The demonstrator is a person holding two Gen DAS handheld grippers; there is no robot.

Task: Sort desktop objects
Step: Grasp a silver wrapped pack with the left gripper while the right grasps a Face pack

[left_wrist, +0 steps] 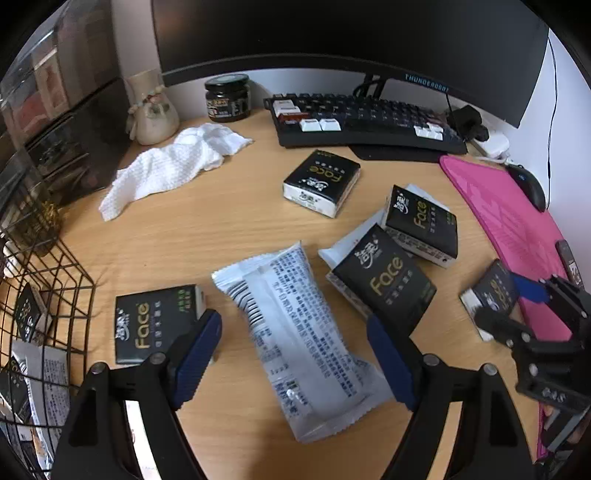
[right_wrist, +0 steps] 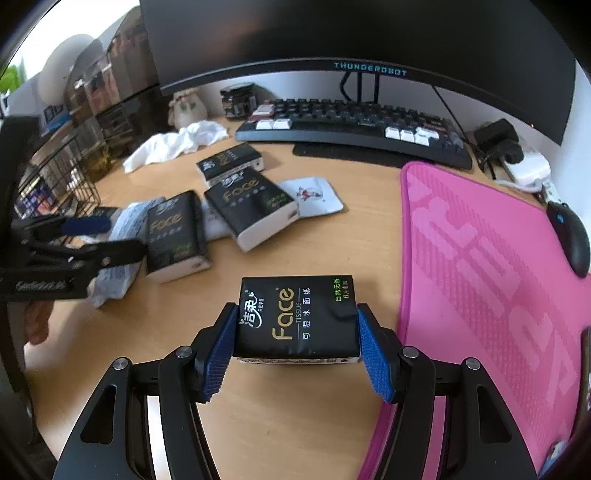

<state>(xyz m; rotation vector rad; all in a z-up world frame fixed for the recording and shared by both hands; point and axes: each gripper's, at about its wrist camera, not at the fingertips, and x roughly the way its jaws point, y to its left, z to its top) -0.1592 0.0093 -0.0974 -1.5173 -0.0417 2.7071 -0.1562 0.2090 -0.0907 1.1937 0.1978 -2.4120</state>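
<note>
Left of the pink ribbed mat (right_wrist: 480,266), my left gripper (left_wrist: 295,354) stands open astride a crinkly white plastic packet (left_wrist: 295,332) on the wood desk (left_wrist: 207,229). My right gripper (right_wrist: 297,347) clamps a glossy black rectangular tissue pack (right_wrist: 297,317) beside the mat's edge.

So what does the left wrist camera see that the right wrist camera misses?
Only the left wrist view shows the Face pack beside the wire basket in full, and packs lying inside that basket.

Only the right wrist view shows the right tool with its pads on both sides of a Face tissue pack, and the whole pink mat.

Both show the monitor, keyboard, dark jar, crumpled white cloth and white wipes packet.
</note>
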